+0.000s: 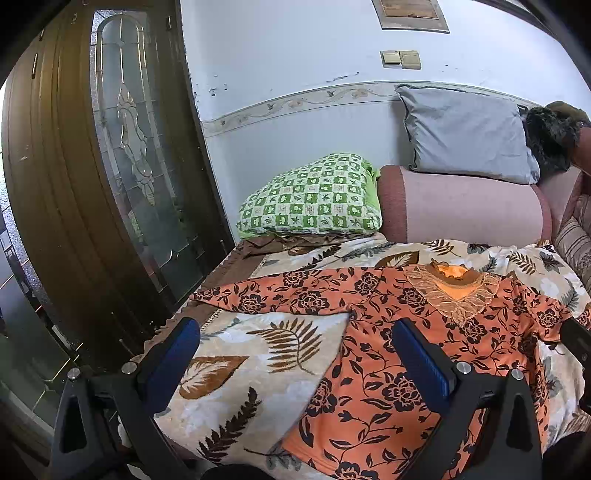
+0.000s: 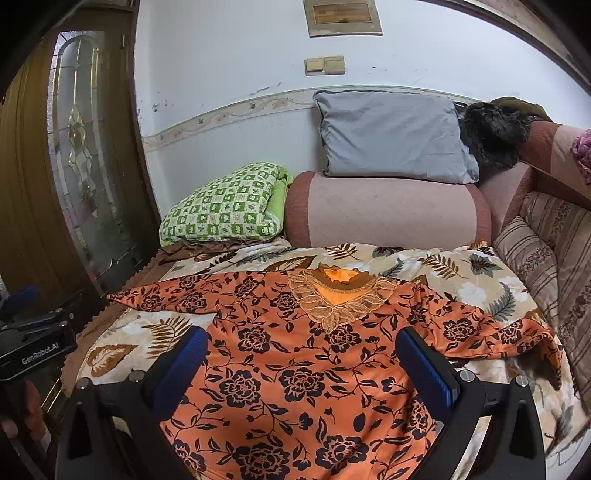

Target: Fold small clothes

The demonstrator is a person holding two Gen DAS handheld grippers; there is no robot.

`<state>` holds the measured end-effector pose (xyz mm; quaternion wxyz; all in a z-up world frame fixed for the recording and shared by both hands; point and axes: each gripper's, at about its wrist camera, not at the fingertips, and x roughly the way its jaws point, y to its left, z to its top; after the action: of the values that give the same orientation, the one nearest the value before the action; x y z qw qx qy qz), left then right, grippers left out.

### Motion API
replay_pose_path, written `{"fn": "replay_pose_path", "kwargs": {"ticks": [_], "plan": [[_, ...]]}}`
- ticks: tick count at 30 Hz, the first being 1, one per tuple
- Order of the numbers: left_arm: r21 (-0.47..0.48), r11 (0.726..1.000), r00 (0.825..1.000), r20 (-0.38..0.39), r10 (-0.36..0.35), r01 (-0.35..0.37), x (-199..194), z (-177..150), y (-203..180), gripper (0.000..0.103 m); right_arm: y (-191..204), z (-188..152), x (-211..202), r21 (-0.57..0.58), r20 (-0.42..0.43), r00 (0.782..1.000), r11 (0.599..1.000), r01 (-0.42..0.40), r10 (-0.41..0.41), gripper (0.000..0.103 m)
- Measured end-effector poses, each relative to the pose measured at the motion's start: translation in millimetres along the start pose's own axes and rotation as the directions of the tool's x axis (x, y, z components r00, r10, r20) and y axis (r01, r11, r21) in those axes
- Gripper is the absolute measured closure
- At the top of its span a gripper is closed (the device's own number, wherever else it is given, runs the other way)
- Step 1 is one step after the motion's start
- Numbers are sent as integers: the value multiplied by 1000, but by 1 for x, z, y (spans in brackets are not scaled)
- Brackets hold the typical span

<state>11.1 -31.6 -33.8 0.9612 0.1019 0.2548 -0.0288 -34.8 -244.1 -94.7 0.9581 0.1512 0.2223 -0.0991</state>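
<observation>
Lying flat and face up on the leaf-print blanket [image 2: 461, 291], the orange flowered top [image 2: 295, 369] is spread out about as well as you'd want before a fold: neckline with the lace collar [image 2: 332, 295] pointing toward the back of the sofa, both sleeves stretched out to the sides, hem toward the camera. My guess is it's laid like that so each side can be grabbed and brought over the middle. The right sleeve is a bit bunched near the striped cushion [image 2: 546, 258], so that side may need a tug first.

Neither claw has anything yet. The right gripper [image 2: 303, 358] hangs over the body of the top with its blue pads wide apart and nothing between them. The left gripper [image 1: 295, 347] is just as wide, sitting more over the blanket and the left edge of the top, below the left sleeve. Seems like each one is lined up with its own side.

Further back there's a pink bolster [image 2: 388, 210], a green checked pillow [image 2: 221, 206] and a grey pillow [image 2: 391, 136] against the wall, all well clear of the work area.

Only readable writing: "GenRobot.AI" on the left gripper's body in the right view. The plaque [image 2: 343, 16] on the wall is too blurry to read.
</observation>
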Motion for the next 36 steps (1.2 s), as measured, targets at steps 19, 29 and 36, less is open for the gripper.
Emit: {"fn": "replay_pose_path", "kwargs": {"ticks": [19,29,36], "plan": [[-26,1000,1000,10,10,-10,-5,1,19,0,11,6,-12,-22,9,1000,1000,-16,16,0],[-15,1000,1000,10,4,-3,-9,0,13,0,7,5,-17,-8,11,1000,1000,-15,15,0],[-13,1000,1000,8,3,-3,-11,-1,12,0,1,3,-18,3,11,1000,1000,-11,11,0]]}}
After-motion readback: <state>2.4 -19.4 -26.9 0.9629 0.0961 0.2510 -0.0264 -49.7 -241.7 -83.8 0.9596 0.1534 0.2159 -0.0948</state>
